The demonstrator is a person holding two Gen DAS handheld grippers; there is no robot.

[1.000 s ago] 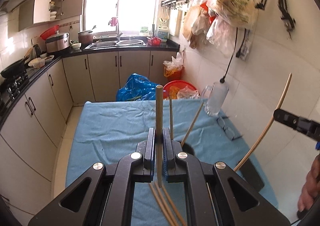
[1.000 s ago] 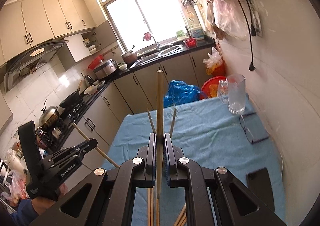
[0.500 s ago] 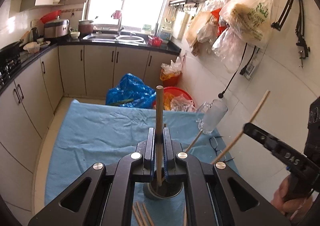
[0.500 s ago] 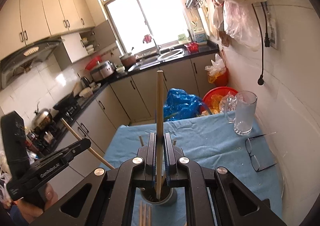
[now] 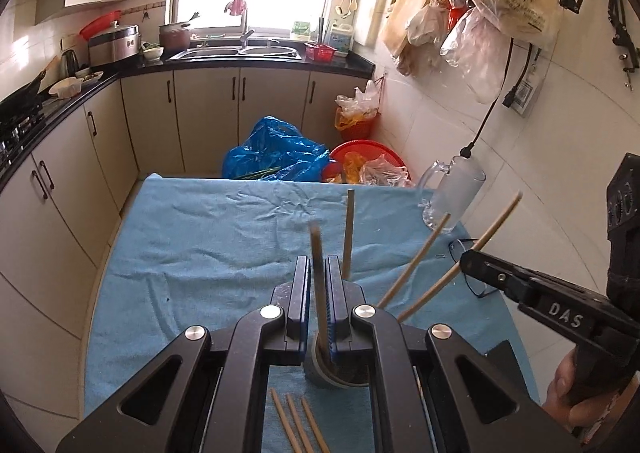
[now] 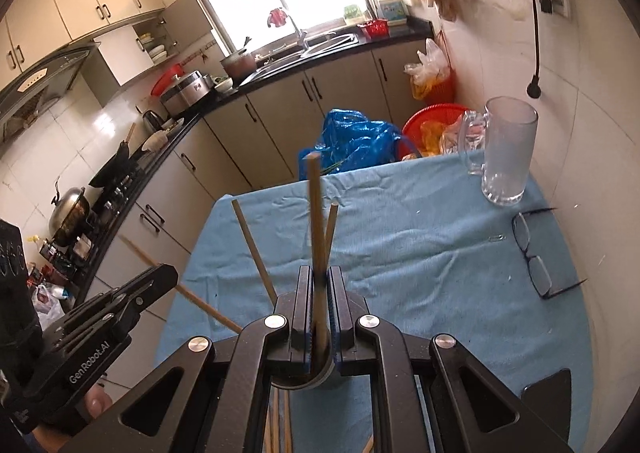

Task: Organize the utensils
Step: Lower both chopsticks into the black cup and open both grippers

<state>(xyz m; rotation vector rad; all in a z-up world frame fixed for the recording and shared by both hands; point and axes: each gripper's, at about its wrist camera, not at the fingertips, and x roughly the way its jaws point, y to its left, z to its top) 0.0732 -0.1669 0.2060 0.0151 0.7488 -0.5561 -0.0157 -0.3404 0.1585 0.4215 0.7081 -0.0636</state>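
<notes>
My left gripper (image 5: pixel 319 273) is shut on a wooden chopstick (image 5: pixel 316 249), which stands nearly upright with its lower end in the grey cup (image 5: pixel 320 375) on the blue cloth. My right gripper (image 6: pixel 320 277) is shut on another chopstick (image 6: pixel 314 213), whose lower end also reaches into the cup (image 6: pixel 320 379). Two more chopsticks (image 5: pixel 347 233) lean in that cup. Each gripper shows in the other's view: the right gripper (image 5: pixel 466 259) on the right, the left gripper (image 6: pixel 164 275) on the left. Loose chopsticks (image 5: pixel 296 425) lie on the cloth below the cup.
A glass mug (image 6: pixel 506 157) stands at the table's far right, with black glasses (image 6: pixel 532 257) lying nearer. A flat black object (image 6: pixel 550 389) rests at the near right edge. Beyond the table are a blue bag (image 5: pixel 276 153), a red basin (image 5: pixel 360 151) and kitchen cabinets.
Both grippers have come down and forward over the cup with their chopsticks. The chopsticks' lower ends, above the cloth before, now sit in the cup's mouth.
</notes>
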